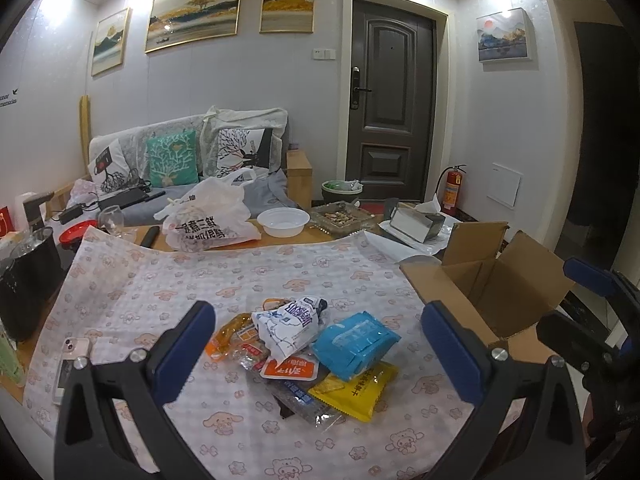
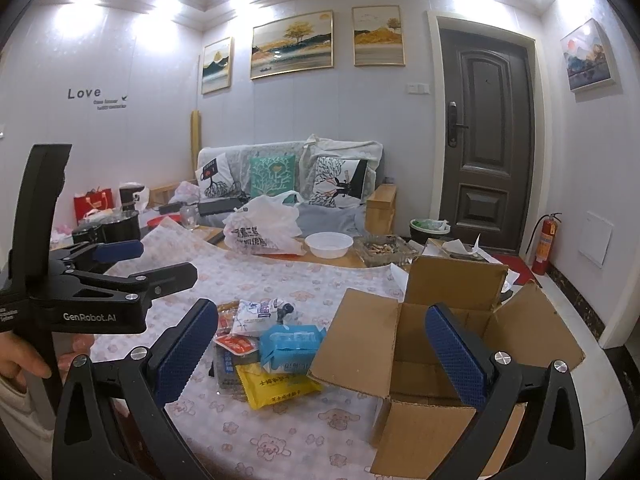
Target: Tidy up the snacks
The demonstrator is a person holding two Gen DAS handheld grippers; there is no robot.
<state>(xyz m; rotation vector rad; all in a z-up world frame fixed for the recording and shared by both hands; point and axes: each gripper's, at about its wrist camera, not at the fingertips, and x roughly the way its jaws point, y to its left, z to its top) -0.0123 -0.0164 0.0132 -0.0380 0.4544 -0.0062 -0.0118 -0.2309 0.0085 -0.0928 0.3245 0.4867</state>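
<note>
A pile of snack packets lies on the patterned tablecloth [image 1: 160, 292]: a white packet [image 1: 290, 326] on top, a blue packet [image 1: 354, 340], a yellow packet [image 1: 354, 390], orange packets [image 1: 290, 370] and a dark one. The pile also shows in the right wrist view, with the blue packet [image 2: 290, 340] and the yellow packet [image 2: 276, 386]. An open cardboard box [image 1: 500, 292] stands right of the pile; in the right wrist view its inside [image 2: 424, 364] looks empty. My left gripper [image 1: 320, 344] is open above the pile. My right gripper [image 2: 320, 348] is open over the box's left flap.
A phone [image 1: 70, 356] lies at the cloth's left edge. Behind are a white plastic bag [image 1: 212, 220], a white bowl [image 1: 283, 222], a tray of nuts [image 1: 340, 218], a tissue holder [image 1: 416, 222], a wine glass [image 1: 112, 220] and a black pot [image 1: 28, 272]. A sofa stands beyond.
</note>
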